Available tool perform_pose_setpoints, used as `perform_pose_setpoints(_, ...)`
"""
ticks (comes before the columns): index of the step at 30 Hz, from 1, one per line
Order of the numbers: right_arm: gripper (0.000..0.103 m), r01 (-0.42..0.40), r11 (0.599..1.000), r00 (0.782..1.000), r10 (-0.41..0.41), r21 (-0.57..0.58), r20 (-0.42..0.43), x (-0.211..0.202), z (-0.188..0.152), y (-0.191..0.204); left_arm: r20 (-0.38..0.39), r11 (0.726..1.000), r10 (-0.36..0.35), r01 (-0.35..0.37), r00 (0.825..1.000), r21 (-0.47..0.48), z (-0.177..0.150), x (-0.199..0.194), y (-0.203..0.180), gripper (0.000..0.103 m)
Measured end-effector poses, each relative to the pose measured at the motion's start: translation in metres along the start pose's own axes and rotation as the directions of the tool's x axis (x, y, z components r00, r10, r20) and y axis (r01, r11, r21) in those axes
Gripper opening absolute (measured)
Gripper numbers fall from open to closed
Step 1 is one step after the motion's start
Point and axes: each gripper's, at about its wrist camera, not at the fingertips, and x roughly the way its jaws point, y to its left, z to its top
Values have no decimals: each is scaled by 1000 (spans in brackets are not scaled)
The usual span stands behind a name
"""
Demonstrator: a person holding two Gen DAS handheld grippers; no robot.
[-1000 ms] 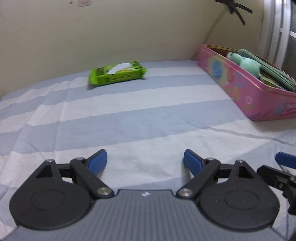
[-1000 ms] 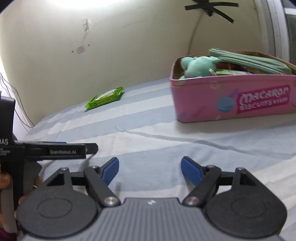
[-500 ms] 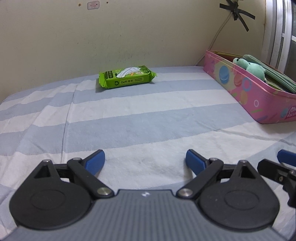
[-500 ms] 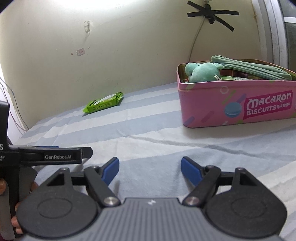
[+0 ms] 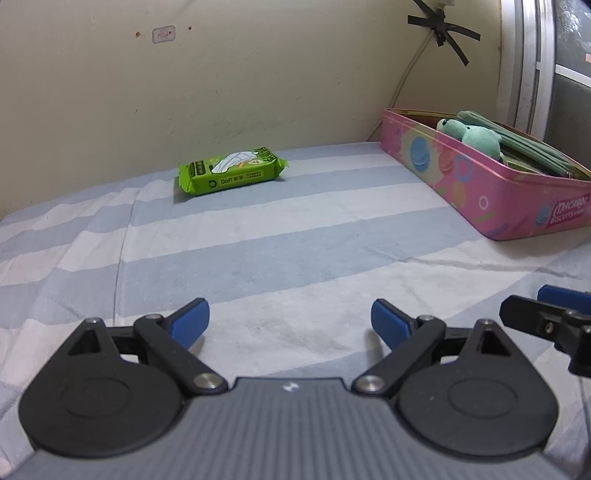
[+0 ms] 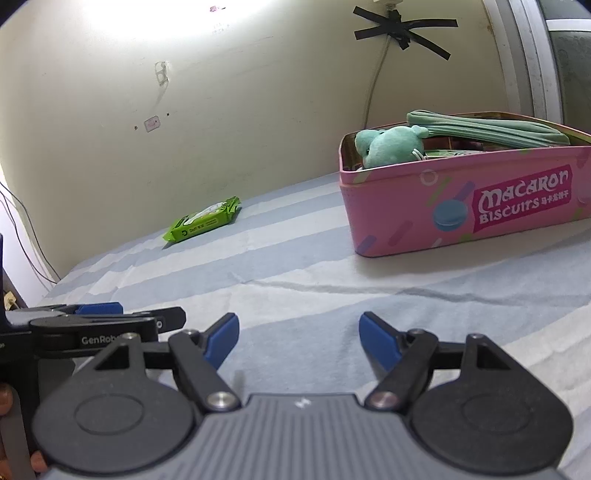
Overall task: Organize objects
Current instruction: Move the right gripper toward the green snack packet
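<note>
A green wet-wipes pack (image 5: 231,172) lies flat on the striped bed sheet near the far wall; it also shows in the right wrist view (image 6: 203,219). A pink biscuit tin (image 5: 491,201) stands open at the right, holding a teal plush toy (image 5: 474,136) and a green pouch (image 5: 532,149); in the right wrist view the tin (image 6: 480,210) holds the plush (image 6: 388,146). My left gripper (image 5: 290,321) is open and empty, low over the sheet, well short of the pack. My right gripper (image 6: 299,338) is open and empty, beside the left one.
The blue-and-white striped sheet (image 5: 295,236) covers the bed. A beige wall (image 5: 221,81) closes the far side, with a taped cable (image 5: 439,26) in the corner. A window frame (image 5: 532,59) rises behind the tin. Cables (image 6: 22,229) hang at the left bed edge.
Both grippers have pulled back and tilted up a little, so the pack and tin sit lower and smaller in view. Both stay open and empty.
</note>
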Motion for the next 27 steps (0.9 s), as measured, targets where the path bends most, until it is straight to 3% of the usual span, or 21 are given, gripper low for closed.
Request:
perform_pose_setpoints(14, 77, 2, 999, 1000, -3, -42, -26, 5, 1, 5, -54, 994, 41, -46, 998, -97, 0, 7, 19, 97)
perform_pose_setpoints(20, 78, -19, 997, 999, 16, -78, -45, 13, 4, 14, -30, 987, 112, -114, 993, -111, 3, 4, 33, 98)
perform_pose_setpoints(23, 79, -40, 993, 997, 32, -113, -65, 22, 8, 23, -22, 975, 144, -146, 989, -166, 6, 3, 50, 99)
perform_pose_setpoints(27, 77, -91, 985, 992, 77, -146, -98, 43, 20, 39, -47, 951, 136, -144, 990, -274, 6, 6, 74, 99)
